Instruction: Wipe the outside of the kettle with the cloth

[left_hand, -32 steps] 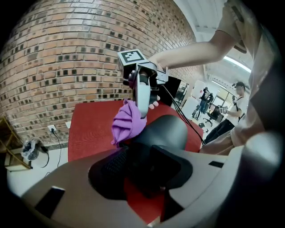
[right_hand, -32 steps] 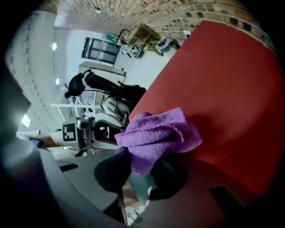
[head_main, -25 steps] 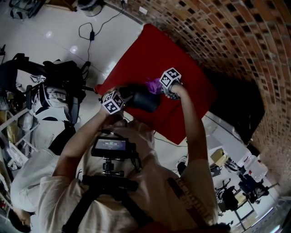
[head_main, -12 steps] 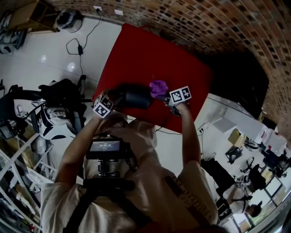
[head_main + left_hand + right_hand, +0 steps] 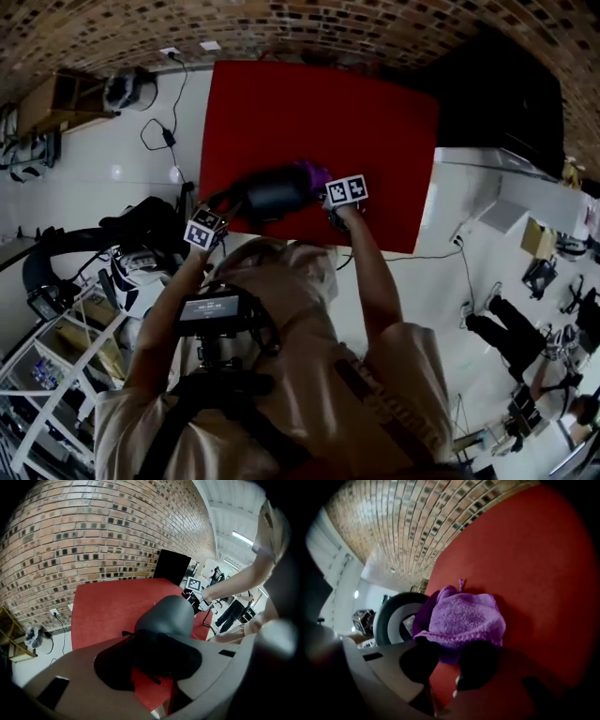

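A dark grey kettle (image 5: pixel 277 192) lies on its side above the red table (image 5: pixel 375 131). My left gripper (image 5: pixel 225 208) grips it at its black handle (image 5: pixel 157 644). Those jaws have just been closing, with the handle between them. The left gripper view shows the kettle's rounded body (image 5: pixel 171 613) just past the left gripper (image 5: pixel 154 656). My right gripper (image 5: pixel 330 186) is shut on a purple cloth (image 5: pixel 461 616). The cloth (image 5: pixel 314 173) sits bunched at the kettle's right end, beside its round base (image 5: pixel 391 616).
A brick wall (image 5: pixel 281 23) runs behind the table. A black panel (image 5: pixel 502 94) stands at the table's right. Cables and a wall socket (image 5: pixel 169 56) are on the floor at left, with bags and shelving (image 5: pixel 56 281). Another person (image 5: pixel 234 611) stands far off.
My right gripper has swung down and turned with the cloth, from on top of the kettle to its right end. The left gripper has kept its hold on the kettle. The head view has turned.
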A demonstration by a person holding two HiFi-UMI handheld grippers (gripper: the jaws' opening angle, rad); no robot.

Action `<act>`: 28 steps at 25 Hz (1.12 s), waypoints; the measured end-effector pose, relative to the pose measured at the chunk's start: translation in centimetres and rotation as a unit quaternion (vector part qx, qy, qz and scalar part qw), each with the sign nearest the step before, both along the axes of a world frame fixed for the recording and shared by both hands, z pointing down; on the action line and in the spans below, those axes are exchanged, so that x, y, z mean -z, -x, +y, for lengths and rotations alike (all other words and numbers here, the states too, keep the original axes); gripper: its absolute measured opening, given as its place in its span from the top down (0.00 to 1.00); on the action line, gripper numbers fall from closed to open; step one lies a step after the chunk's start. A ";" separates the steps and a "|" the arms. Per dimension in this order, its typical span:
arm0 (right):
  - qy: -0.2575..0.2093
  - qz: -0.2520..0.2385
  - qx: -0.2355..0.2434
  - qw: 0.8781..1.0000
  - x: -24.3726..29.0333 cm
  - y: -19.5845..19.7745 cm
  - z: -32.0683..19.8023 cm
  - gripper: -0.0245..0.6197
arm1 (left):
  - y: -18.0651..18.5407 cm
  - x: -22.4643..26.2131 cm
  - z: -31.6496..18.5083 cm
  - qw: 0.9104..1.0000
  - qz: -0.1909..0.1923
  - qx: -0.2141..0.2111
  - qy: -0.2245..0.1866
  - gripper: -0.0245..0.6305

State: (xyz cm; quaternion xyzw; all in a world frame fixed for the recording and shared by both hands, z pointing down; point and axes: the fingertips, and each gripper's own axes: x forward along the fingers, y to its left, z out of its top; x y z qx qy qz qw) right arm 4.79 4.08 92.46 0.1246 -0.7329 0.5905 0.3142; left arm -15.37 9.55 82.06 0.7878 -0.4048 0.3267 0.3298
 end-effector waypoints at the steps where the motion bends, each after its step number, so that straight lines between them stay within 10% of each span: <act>1: -0.019 0.015 0.016 1.000 -0.1 -0.1 -0.1 0.80 | -0.2 0.4 -0.2 1.000 0.001 0.000 -0.003 0.75; 10: 0.001 -0.134 -0.134 0.982 9.2 -1.5 -1.0 0.80 | -0.7 1.3 -0.9 1.000 -0.005 0.017 -0.004 0.76; 21: -0.003 0.037 -0.059 0.998 -0.9 -1.2 4.9 0.81 | -1.1 1.7 -1.0 1.000 -0.021 0.019 -0.011 0.78; 28: -0.019 -0.068 -0.234 0.970 5.2 -3.2 -0.4 0.80 | -0.6 0.6 -0.6 1.000 -0.022 0.020 -0.007 0.78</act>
